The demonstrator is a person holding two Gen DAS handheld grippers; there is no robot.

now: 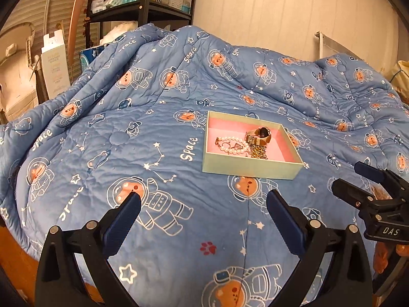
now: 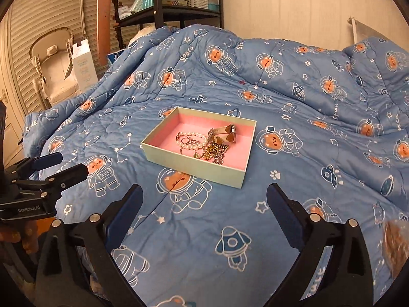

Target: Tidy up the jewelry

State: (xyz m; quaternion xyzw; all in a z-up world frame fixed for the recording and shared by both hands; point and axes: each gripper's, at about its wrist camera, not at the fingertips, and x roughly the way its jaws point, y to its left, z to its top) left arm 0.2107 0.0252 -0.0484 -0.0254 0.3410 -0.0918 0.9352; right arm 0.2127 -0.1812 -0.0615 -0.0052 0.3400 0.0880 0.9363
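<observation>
Blue space-print quilt [image 2: 255, 230] covers the bed, shelving and a slatted door behind; our work surface is soft and uneven. Left gripper [image 1: 203, 204] and right gripper [image 2: 204, 194] both hang over the quilt short of the box [image 2: 194, 165], jaws spread wide, nothing held. All the jewelry we can see sits in that shallow box with the pink lining: pearl bracelet [image 2: 190, 140], watch [image 2: 227, 133] on its side toward the far wall, gold chains [image 2: 214, 153] heaped near the front wall, all touching and partly overlapped. That fits either a tangle awaiting sorting or pieces already gathered; we can't tell which. For any pick we'd judge: come in steep, pinch one strand clear of the overlap, and brace the box, since it could slide or tip on the quilt.
</observation>
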